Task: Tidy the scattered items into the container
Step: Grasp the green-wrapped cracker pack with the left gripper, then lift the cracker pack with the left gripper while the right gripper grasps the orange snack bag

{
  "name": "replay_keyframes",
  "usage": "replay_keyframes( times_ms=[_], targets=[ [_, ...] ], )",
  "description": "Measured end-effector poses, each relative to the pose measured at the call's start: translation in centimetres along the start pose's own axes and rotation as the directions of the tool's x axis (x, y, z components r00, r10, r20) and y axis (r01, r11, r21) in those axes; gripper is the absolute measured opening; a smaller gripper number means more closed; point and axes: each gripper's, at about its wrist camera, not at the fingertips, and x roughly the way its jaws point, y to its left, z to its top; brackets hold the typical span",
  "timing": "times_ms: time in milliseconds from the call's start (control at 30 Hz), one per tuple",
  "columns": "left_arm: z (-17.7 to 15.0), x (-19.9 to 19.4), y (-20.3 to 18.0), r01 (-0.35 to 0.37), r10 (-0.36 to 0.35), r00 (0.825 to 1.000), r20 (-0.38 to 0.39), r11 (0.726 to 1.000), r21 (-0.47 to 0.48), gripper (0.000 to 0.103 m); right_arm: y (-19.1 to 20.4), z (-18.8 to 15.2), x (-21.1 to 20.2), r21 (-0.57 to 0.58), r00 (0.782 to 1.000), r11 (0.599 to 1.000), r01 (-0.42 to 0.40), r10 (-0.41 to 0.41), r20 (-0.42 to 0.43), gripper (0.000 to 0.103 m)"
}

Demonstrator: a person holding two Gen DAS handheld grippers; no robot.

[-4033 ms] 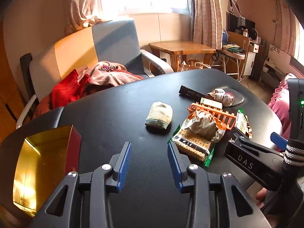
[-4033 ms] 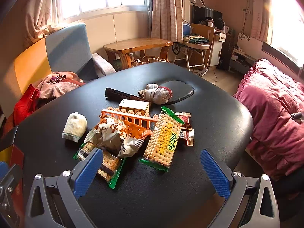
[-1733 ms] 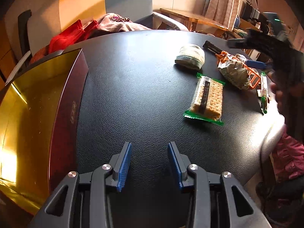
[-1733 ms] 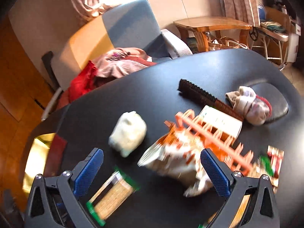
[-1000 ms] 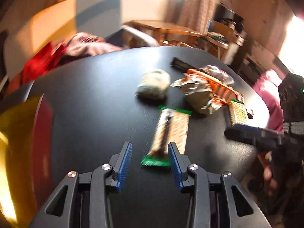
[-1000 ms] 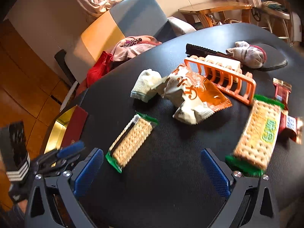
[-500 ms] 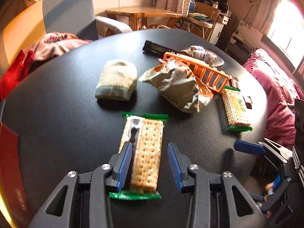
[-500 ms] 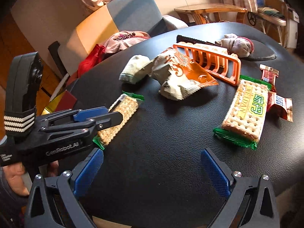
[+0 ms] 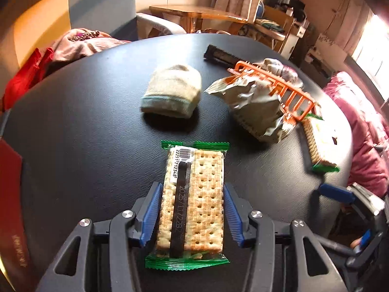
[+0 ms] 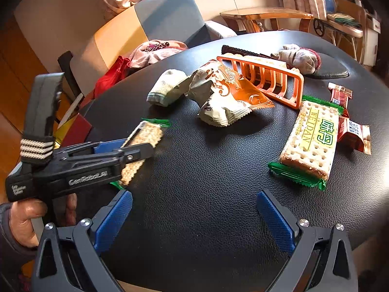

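Note:
A green-edged cracker pack (image 9: 192, 194) lies on the black table (image 9: 85, 133), between the blue pads of my left gripper (image 9: 192, 209). The pads stand right against its two long sides; I cannot tell if they press it. In the right wrist view the left gripper (image 10: 136, 153) straddles that pack (image 10: 145, 136). My right gripper (image 10: 194, 216) is wide open and empty over the table's near edge. The red and gold box (image 9: 9, 194) shows at the far left and in the right wrist view (image 10: 75, 129).
On the table lie a rolled beige sock (image 9: 172, 95), a crumpled snack bag (image 10: 218, 97), an orange rack (image 10: 265, 77), a second cracker pack (image 10: 311, 143), red candy wrappers (image 10: 350, 126), a dark comb (image 9: 218, 56) and a bundled sock (image 10: 299, 58). An armchair with clothes (image 9: 80, 41) stands behind.
My left gripper has moved forward over the cracker pack, so its pads now flank the pack's sides. The right gripper has held about still, open.

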Motion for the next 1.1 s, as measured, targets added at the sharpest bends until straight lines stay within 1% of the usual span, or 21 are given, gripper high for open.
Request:
replay_keyframes(
  times_ms=[167, 233, 500, 633, 700, 767, 800, 833, 933, 1033, 1100],
  targets=[
    [-1.1, -0.9, 1.2, 0.003, -0.003, 1.0, 0.003, 0.999, -0.044, 0.051, 0.2, 0.3, -0.4, -0.003, 1.0, 1.0, 0.004, -0.004, 0.011, 0.103],
    [-1.8, -1.3, 1.5, -0.007, 0.007, 1.0, 0.0, 0.999, -0.052, 0.051, 0.5, 0.8, -0.7, -0.019, 1.0, 1.0, 0.008, -0.007, 0.027, 0.103],
    [-5.2, -3.5, 2.9, -0.035, 0.037, 0.999, 0.012, 0.992, -0.119, 0.052, 1.2, 6.0, -0.2, -0.073, 0.99, 0.993, 0.094, -0.086, 0.108, 0.102],
    [-6.4, -4.4, 3.8, -0.013, 0.018, 0.999, 0.026, 0.987, -0.162, 0.054, 0.8, 9.8, 2.1, -0.105, 0.99, 0.987, 0.124, -0.116, 0.08, 0.1],
    [-6.8, -4.6, 4.1, 0.001, 0.005, 0.999, 0.033, 0.984, -0.179, 0.054, 0.9, 11.1, 3.4, -0.126, 0.987, 0.98, 0.151, -0.144, 0.064, 0.1],
    [-6.9, -4.6, 4.2, 0.008, -0.001, 0.999, 0.038, 0.983, -0.185, 0.054, 0.8, 12.1, 4.6, -0.14, 0.987, 0.977, 0.159, -0.154, 0.042, 0.098],
    [-6.9, -4.6, 4.1, 0.006, 0.001, 0.999, 0.039, 0.983, -0.182, 0.054, 0.7, 12.7, 5.2, -0.146, 0.987, 0.976, 0.162, -0.159, 0.032, 0.094],
    [-6.9, -4.5, 4.0, 0.004, 0.003, 0.999, 0.039, 0.984, -0.179, 0.055, 0.7, 13.0, 5.9, -0.153, 0.988, 0.976, 0.152, -0.152, 0.012, 0.084],
    [-6.9, -4.3, 3.6, -0.01, 0.017, 0.999, 0.041, 0.987, -0.162, 0.056, 0.6, 13.3, 7.0, -0.169, 0.988, 0.974, 0.151, -0.156, -0.018, 0.075],
    [-7.0, -4.2, 3.4, -0.021, 0.028, 0.999, 0.045, 0.988, -0.151, 0.057, 1.1, 12.8, 6.9, -0.204, 0.987, 0.967, 0.151, -0.159, -0.019, 0.07],
    [-7.0, -4.2, 3.2, -0.027, 0.034, 0.998, 0.046, 0.988, -0.151, 0.057, 1.5, 12.1, 6.6, -0.224, 0.989, 0.965, 0.136, -0.145, -0.022, 0.068]
  ],
)
